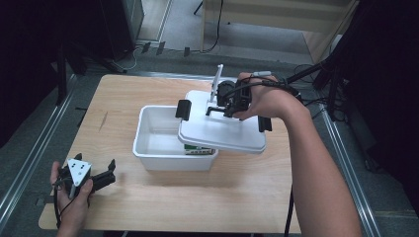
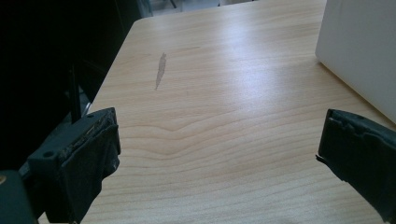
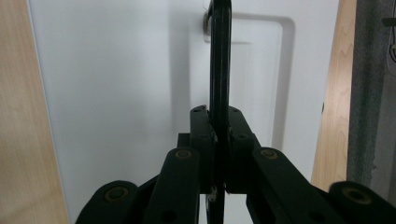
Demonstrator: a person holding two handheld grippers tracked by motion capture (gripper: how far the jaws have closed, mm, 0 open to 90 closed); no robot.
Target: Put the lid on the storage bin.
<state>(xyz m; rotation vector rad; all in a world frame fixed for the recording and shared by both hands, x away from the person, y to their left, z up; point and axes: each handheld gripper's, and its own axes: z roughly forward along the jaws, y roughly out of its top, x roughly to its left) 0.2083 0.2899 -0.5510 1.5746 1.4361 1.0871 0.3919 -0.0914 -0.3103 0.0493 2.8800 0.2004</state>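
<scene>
— while the right gripper [image 1: 228,104] has its jaws clamped on the black handle [image 3: 220,60] of the white lid [image 1: 222,129], where does that lid sit over the bin?

— it hangs tilted above the right half of the white bin [image 1: 148,148], overhanging the bin's right rim toward the tabletop's right edge. one black latch [image 1: 183,109] sits over the open bin, the other [image 1: 265,124] hangs outside it. a green-and-white carton [image 1: 197,149] shows inside, under the lid's near edge.

— so what makes the step go well?

— my guess is the lid is being set on, so level it first, then line its long sides with the bin's rims — it's skewed now. the grip is on a thin handle, so i'd keep the wrist steady, or the lid may swing.

— and the left gripper [image 1: 96,180]?

— jaws apart, nothing between them, resting near the tabletop's near left corner, well apart from the bin. the left gripper view shows bare wooden tabletop [image 2: 210,116] between the pads and the bin's wall at the right. it could brace the bin's left wall if the bin slides.
</scene>
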